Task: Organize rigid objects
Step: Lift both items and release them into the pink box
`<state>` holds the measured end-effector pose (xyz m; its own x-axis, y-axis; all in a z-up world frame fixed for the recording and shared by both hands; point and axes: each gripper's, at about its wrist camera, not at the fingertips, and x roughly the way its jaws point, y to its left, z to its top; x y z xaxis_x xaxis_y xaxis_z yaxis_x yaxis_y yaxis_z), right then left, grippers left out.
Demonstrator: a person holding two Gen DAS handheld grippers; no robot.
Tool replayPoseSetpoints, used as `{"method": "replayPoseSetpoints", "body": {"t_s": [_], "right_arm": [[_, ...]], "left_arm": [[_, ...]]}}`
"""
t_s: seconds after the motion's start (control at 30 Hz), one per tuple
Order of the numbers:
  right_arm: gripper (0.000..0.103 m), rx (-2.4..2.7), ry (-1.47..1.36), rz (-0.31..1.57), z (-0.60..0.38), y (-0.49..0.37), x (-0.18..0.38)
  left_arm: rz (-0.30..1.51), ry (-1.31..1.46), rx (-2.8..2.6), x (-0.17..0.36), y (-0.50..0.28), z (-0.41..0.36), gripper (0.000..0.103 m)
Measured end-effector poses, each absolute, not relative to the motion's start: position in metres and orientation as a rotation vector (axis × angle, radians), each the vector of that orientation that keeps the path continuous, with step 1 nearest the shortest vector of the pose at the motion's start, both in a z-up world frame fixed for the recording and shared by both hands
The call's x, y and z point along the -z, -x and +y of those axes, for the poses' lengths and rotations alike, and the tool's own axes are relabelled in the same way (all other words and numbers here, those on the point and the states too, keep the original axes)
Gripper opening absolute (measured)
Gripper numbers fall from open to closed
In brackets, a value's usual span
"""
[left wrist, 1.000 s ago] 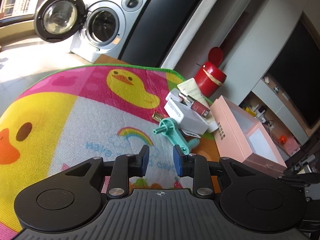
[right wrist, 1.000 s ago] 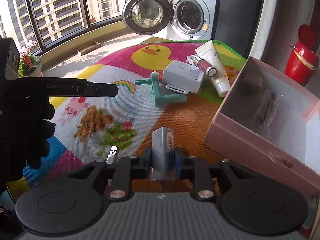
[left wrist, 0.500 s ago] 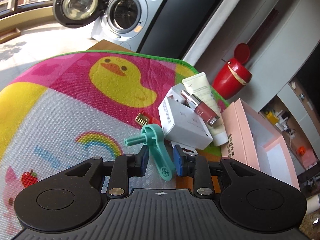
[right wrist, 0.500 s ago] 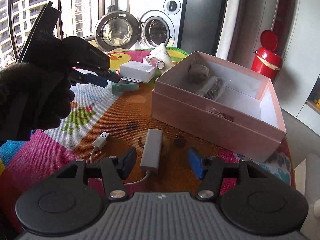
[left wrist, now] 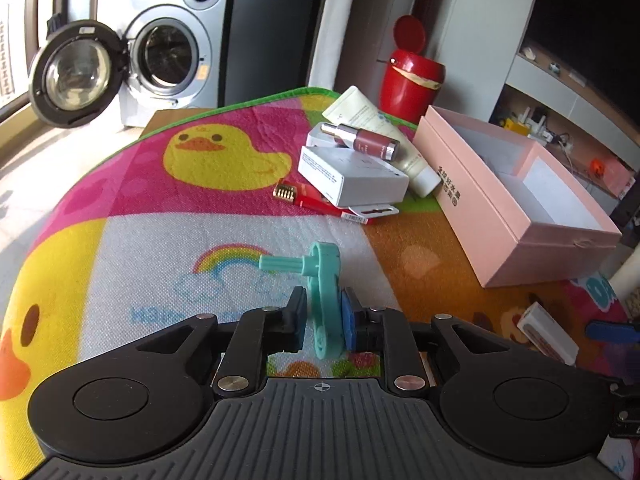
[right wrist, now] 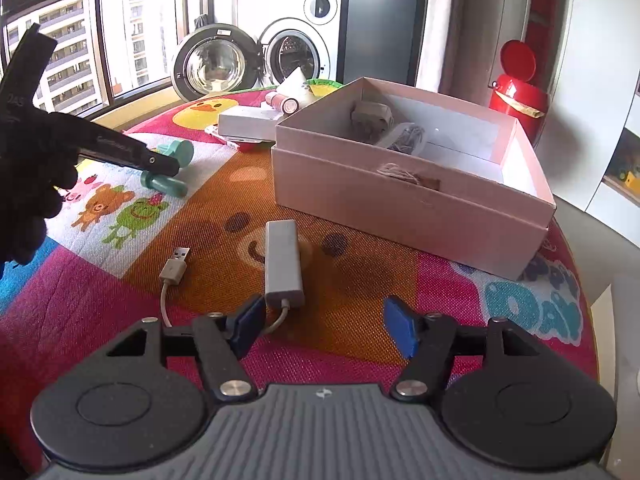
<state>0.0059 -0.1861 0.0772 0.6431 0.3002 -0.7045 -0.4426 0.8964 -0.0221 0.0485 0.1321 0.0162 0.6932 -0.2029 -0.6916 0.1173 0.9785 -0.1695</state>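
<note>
My left gripper (left wrist: 323, 322) is shut on a teal plastic crank (left wrist: 325, 280), which stands upright between the blue pads on the mat; it also shows in the right wrist view (right wrist: 170, 168). My right gripper (right wrist: 326, 330) is open and empty, just behind a grey USB adapter (right wrist: 283, 258) with a white cable and plug (right wrist: 176, 266) lying on the mat. An open pink box (right wrist: 400, 196) (left wrist: 516, 196) stands beyond, with a few small items inside.
A white box (left wrist: 352, 178), a red lip tube (left wrist: 366, 142), a cream tube (left wrist: 380, 132) and a red flat packet (left wrist: 320, 200) lie piled at the far mat edge. A red bin (left wrist: 410, 76) and a washing machine (left wrist: 160, 52) stand behind the table.
My left gripper moved forward and closed around the teal crank. My right gripper let go of the grey adapter, opened and drew back from it.
</note>
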Motion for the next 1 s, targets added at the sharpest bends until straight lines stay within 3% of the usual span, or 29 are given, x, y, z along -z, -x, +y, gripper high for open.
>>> {"method": "replayPoseSetpoints", "body": {"t_s": [0.57,0.77,0.83,1.0], "right_arm": [[0.064,-0.461,0.221,0.726,-0.15,-0.028,-0.074],[0.036,-0.525,0.251,0.726,-0.146,-0.025,-0.075],[0.02,-0.547,0.264,0.741,-0.145,-0.025,-0.078],[0.02,-0.567,0.212,0.743,-0.162,-0.016,-0.103]], "left_arm": [[0.756,0.003,0.175,-0.014,-0.036,0.12,0.023],[0.704,0.016,0.175,-0.011,-0.025,0.117,0.017],[0.713,0.036,0.255,-0.012,-0.02,0.114,0.014],[0.742,0.0,0.432,-0.016,0.003,0.09,0.014]]}}
